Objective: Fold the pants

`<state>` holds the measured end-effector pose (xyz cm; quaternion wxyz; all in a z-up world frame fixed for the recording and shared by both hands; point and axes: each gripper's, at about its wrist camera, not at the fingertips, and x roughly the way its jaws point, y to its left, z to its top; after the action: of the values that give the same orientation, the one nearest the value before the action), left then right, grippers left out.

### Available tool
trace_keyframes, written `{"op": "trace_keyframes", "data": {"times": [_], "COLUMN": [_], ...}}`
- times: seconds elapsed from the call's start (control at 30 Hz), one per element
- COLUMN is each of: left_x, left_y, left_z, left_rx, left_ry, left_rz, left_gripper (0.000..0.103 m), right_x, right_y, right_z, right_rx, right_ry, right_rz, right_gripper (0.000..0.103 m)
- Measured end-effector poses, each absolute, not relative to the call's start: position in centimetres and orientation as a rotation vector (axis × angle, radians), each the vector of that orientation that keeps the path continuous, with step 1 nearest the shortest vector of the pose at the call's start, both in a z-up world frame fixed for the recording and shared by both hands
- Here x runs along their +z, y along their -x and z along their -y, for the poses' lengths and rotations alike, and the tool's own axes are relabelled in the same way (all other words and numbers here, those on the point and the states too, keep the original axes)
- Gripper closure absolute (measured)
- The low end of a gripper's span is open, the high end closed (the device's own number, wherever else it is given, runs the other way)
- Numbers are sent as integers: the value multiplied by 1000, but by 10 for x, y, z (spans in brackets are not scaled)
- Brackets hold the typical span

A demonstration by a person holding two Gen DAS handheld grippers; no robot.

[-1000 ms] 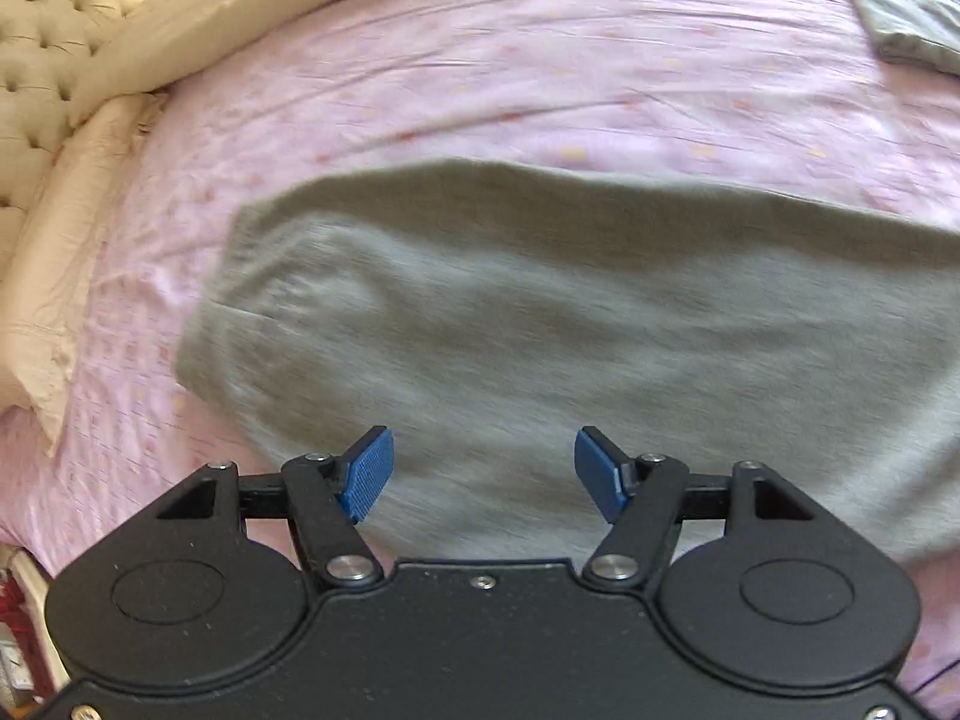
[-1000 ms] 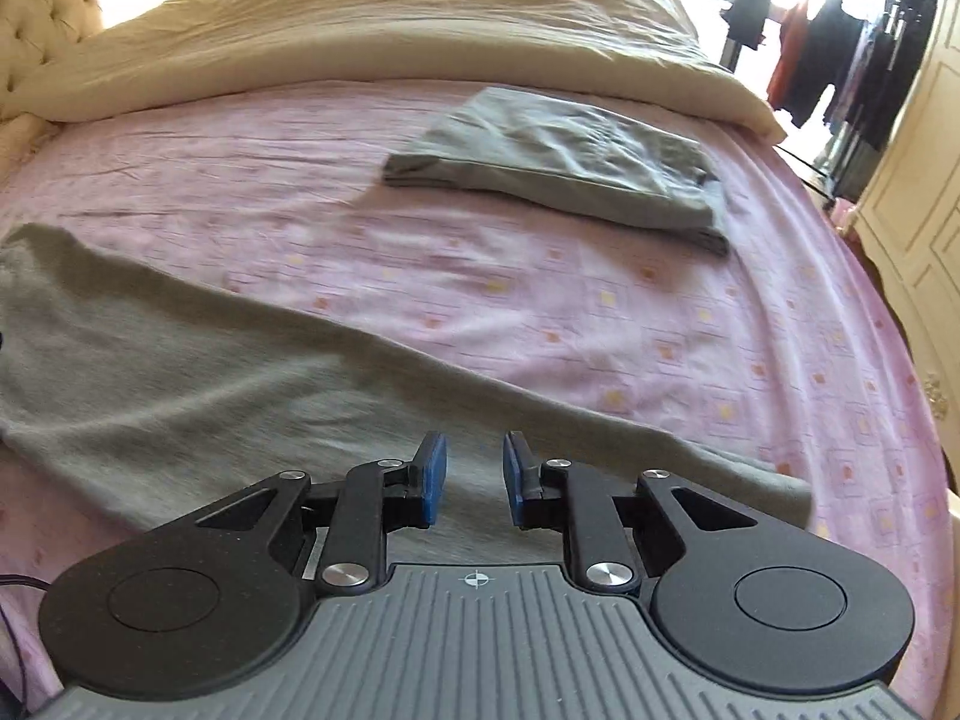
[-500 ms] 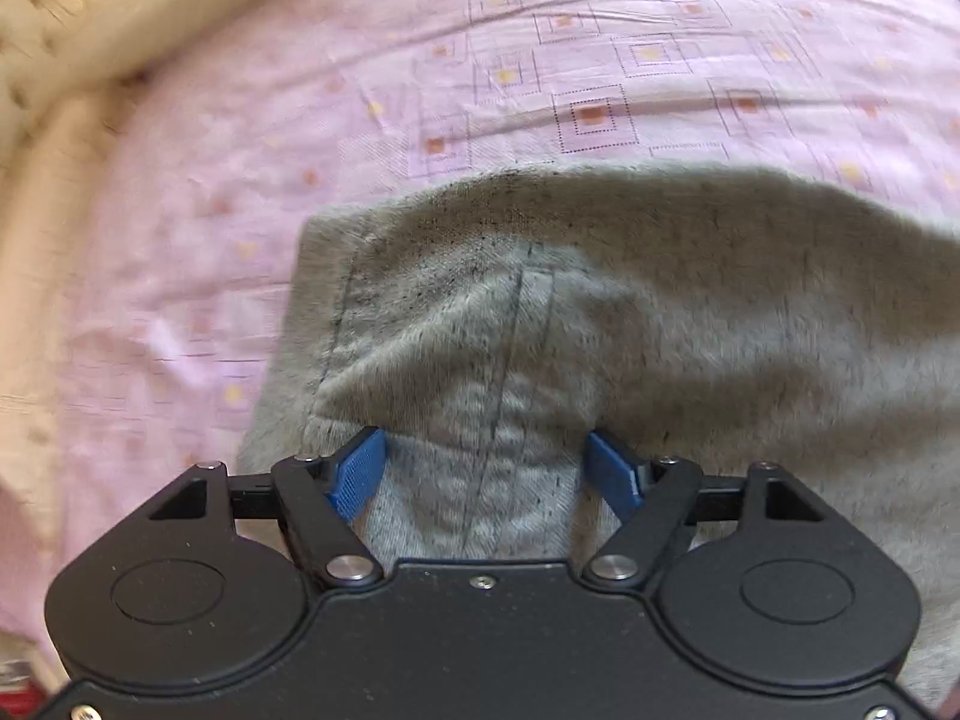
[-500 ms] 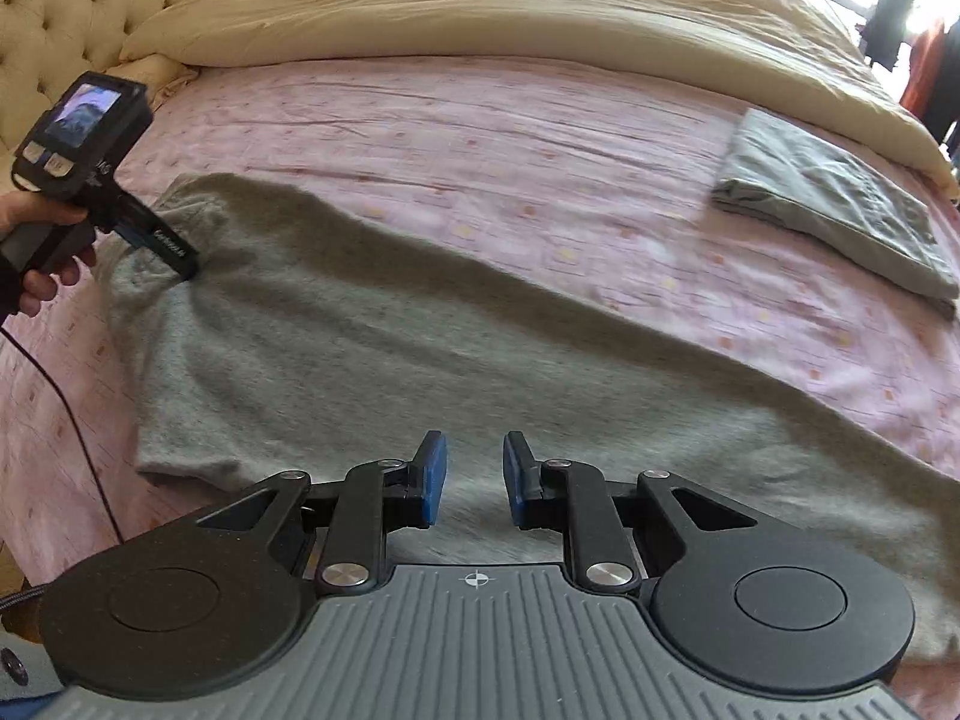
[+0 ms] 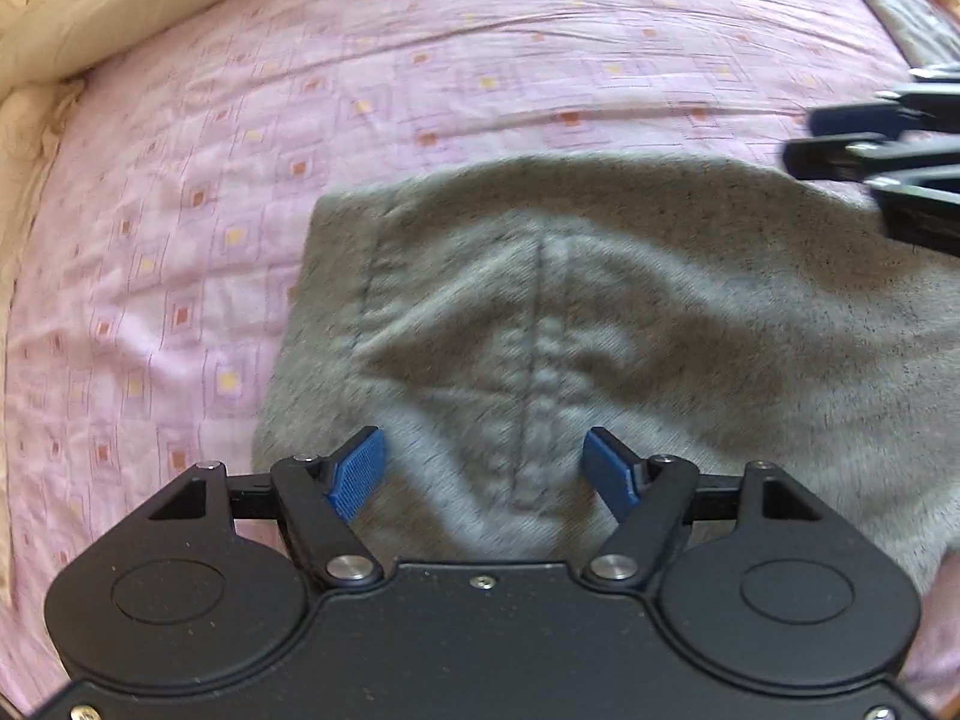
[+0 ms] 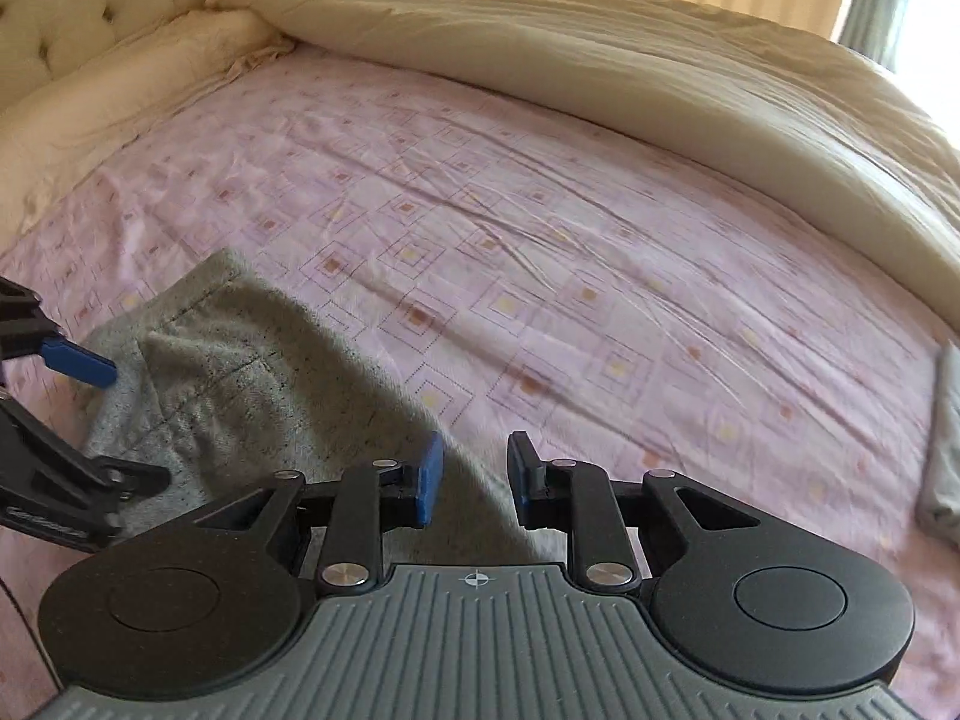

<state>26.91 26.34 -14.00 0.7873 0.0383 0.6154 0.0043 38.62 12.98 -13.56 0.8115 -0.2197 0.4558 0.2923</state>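
Grey knit pants (image 5: 600, 312) lie flat on the pink patterned bed sheet (image 5: 300, 90); their waistband end with a centre seam faces me. My left gripper (image 5: 483, 477) is open, low over the waistband, its blue pads either side of the seam. My right gripper (image 6: 474, 474) is open with a narrow gap, over the far edge of the pants (image 6: 252, 372). It also shows at the right edge of the left wrist view (image 5: 840, 138). The left gripper shows in the right wrist view (image 6: 78, 363).
A cream duvet (image 6: 600, 60) is bunched along the far side of the bed, with a tufted cream headboard (image 6: 90, 6) at the left. A folded grey garment (image 6: 945, 450) lies on the sheet at the right.
The right gripper has swung left toward the waistband end and now sits close to the left gripper. The left gripper stays open over the waistband, whose fabric looks more rumpled.
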Motion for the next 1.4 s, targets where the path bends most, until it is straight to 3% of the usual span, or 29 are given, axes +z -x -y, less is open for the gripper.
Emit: {"op": "trace_keyframes", "data": {"times": [0.2,0.23,0.3,0.47,0.67,0.87,1.0,1.2,1.4], "left_x": [-122,-119,-115,-117,-148,-176,-174,-172,-172], "left_y": [-275,-279,-286,-312,-342,-351,-348,-348,-348], "left_z": [-299,-303,-310,-306,-295,-304,-308,-306,-295], "left_rx": [77,84,85,25,31,43,57,52,53], "left_ry": [-19,-13,-13,-38,-125,-134,-100,-126,-200], "left_rz": [-1285,-1272,-1247,-1218,-1238,-1291,-1296,-1290,-1272], "left_gripper": [29,29,30,30,29,20,20,20,20], "right_x": [-153,-149,-136,-128,-153,-143,-133,-170,-164], "right_y": [-384,-373,-350,-318,-381,-396,-364,-280,-194], "right_z": [-148,-148,-147,-144,-144,-124,-99,-68,-49], "right_rx": [756,762,826,924,653,537,540,405,372], "right_ry": [583,613,631,709,608,412,244,272,284], "right_rz": [-1054,-1013,-980,-952,-969,-994,-1050,-1264,-1329], "right_gripper": [82,93,100,101,101,97,94,91,90]}}
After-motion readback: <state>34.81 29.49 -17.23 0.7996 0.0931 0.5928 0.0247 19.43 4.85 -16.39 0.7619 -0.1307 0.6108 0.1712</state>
